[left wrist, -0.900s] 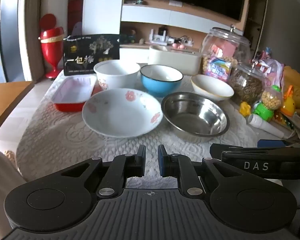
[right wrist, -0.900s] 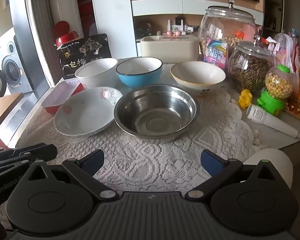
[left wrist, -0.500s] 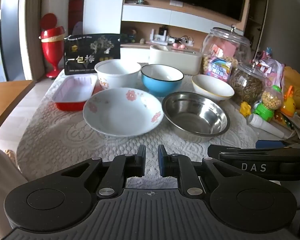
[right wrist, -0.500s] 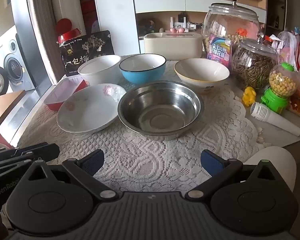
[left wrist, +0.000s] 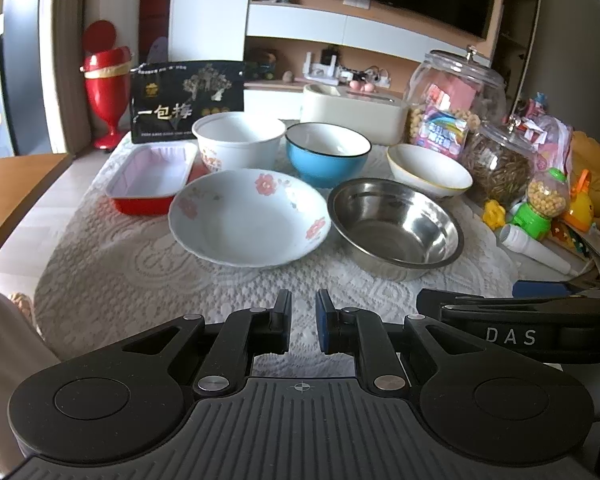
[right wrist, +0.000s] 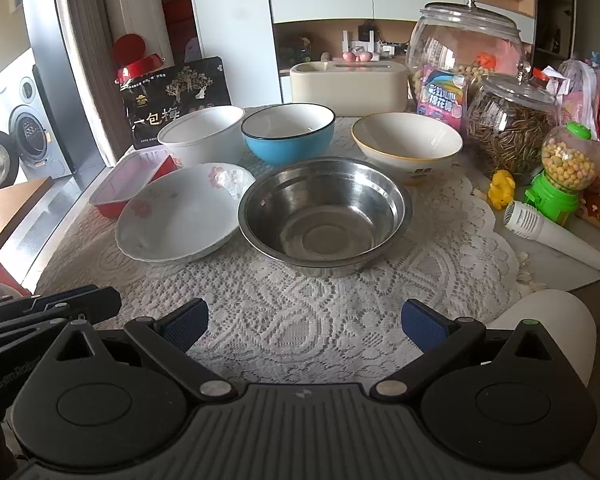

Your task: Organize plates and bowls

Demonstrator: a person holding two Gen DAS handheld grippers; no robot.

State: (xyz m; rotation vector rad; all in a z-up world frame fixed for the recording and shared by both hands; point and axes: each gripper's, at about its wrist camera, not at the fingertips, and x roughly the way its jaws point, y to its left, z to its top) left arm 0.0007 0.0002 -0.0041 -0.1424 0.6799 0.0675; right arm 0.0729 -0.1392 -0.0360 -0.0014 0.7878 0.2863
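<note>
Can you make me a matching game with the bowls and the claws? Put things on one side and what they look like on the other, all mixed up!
Things:
1. steel bowl
2. flowered plate
3. left claw
4. right claw

Descriptions:
A. wide open, nothing in it
B. pink flowers on white
C. shiny metal, empty
D. shut, nothing in it

Pairs: 1-C, 2-B, 3-D, 4-A

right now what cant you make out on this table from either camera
- Red baking dish: in the right wrist view its near corner sits behind the flowered plate.
- Black snack bag: small print too fine in both views.
- White toy microphone: handle end is lost among clutter in the left wrist view.
- Table near edge: covered by the right gripper.
</note>
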